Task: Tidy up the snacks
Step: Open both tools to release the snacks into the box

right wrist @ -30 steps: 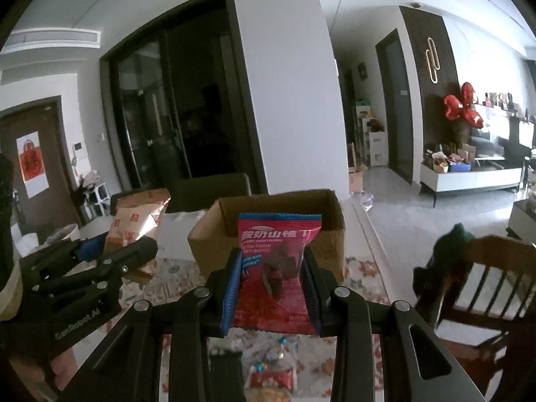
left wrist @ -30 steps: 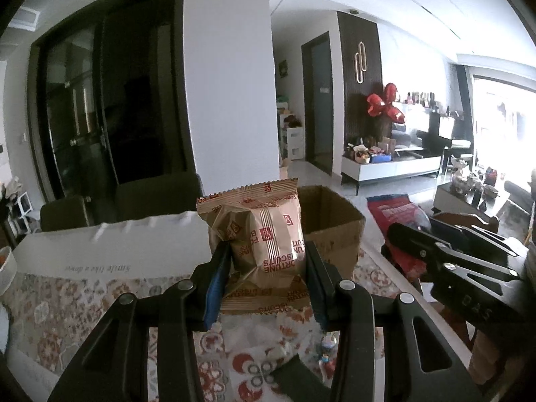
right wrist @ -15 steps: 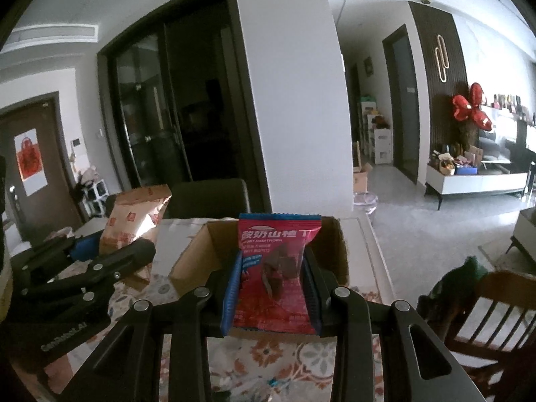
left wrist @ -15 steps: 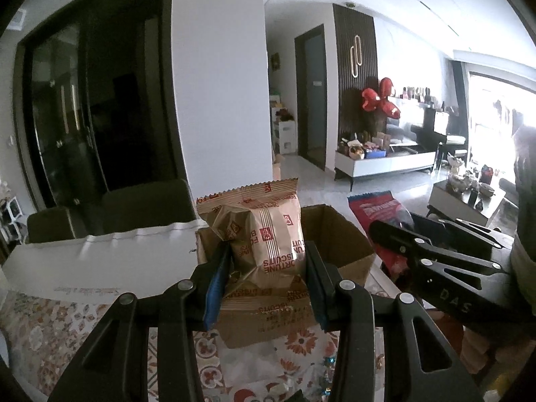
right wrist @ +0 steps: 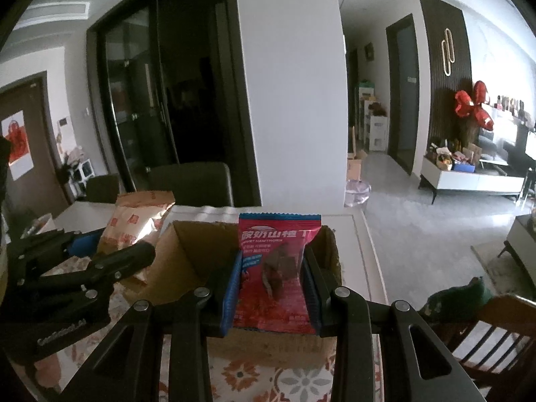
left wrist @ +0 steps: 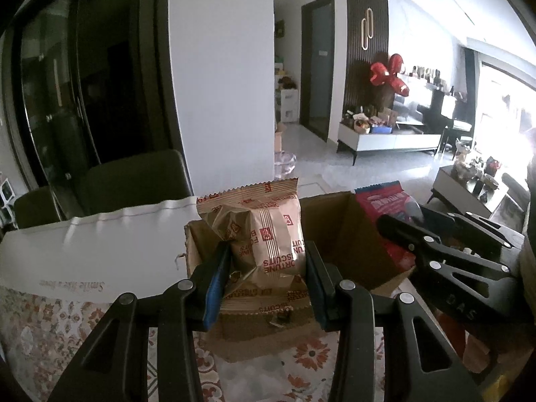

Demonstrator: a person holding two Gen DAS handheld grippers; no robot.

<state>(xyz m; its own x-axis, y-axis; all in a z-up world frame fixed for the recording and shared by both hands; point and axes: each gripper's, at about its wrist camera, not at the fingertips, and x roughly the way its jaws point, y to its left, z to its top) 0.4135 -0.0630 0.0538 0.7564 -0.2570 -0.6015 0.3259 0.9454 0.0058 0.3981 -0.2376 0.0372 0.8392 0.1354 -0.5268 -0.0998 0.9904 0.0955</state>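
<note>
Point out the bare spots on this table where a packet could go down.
Free: patterned tablecloth in front of the cardboard box; white table strip behind it, by the dark chairs. Crowded: above the box, where both grippers hold packets.

Two fisheye views, each mounted just behind a pair of tongs and looking forward and slightly down along them. Both face the same open cardboard box [left wrist: 338, 231] on the patterned table [left wrist: 43, 328], seen close, with the room beyond. Each view catches the other tongs at its edge: right tongs [left wrist: 402, 231] in the left view, left tongs [right wrist: 110, 251] in the right view.
</note>
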